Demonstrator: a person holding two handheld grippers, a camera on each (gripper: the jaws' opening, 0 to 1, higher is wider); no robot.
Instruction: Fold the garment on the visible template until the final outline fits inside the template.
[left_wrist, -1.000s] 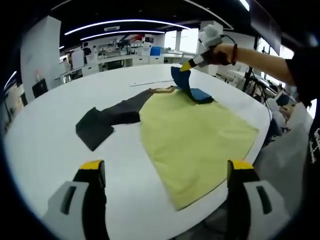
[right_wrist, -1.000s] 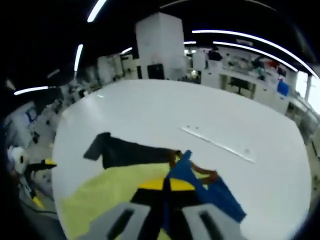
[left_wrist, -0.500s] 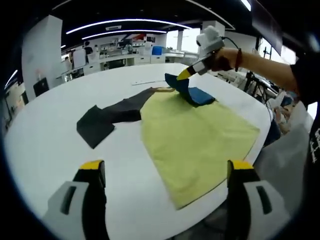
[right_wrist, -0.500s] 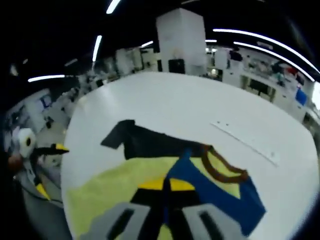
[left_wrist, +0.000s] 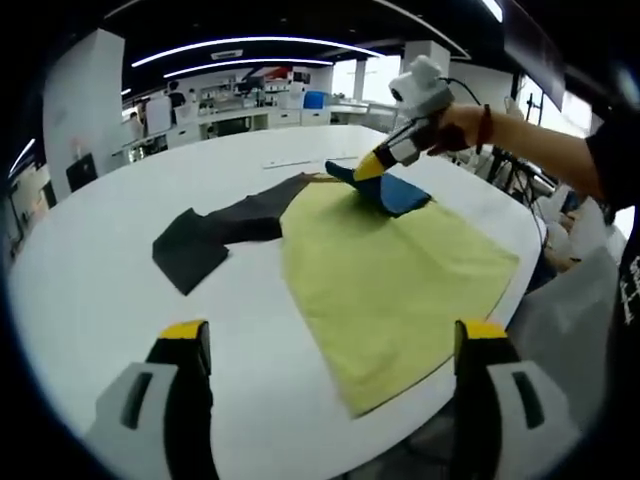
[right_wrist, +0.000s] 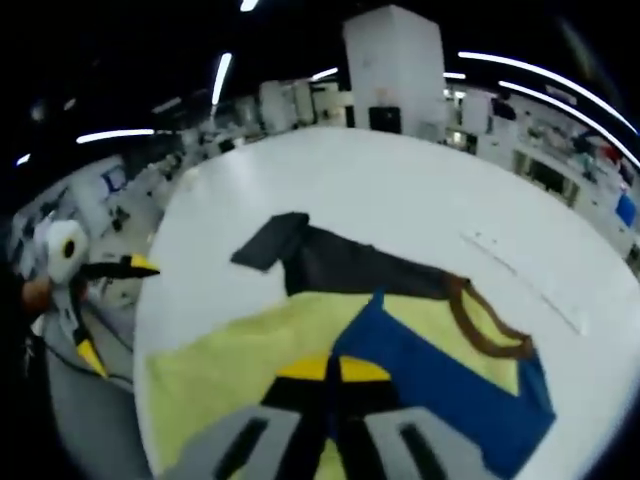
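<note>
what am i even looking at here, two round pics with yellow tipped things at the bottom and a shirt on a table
No robot here: a person holds a hand-held gripper in each hand, and each one carries a fisheye camera looking along its own jaws. That is why both pictures are round.

The left gripper view looks across a round white table. The left hand-held gripper has its yellow-tipped jaws wide apart and holds nothing.

On the table lies a shirt with a yellow-green body, a dark grey sleeve spread out and a blue sleeve. The right hand-held gripper, held by the person's hand, pinches the blue sleeve over the body.

The right gripper view shows the same pinch from close up, jaws shut on blue cloth.
</note>
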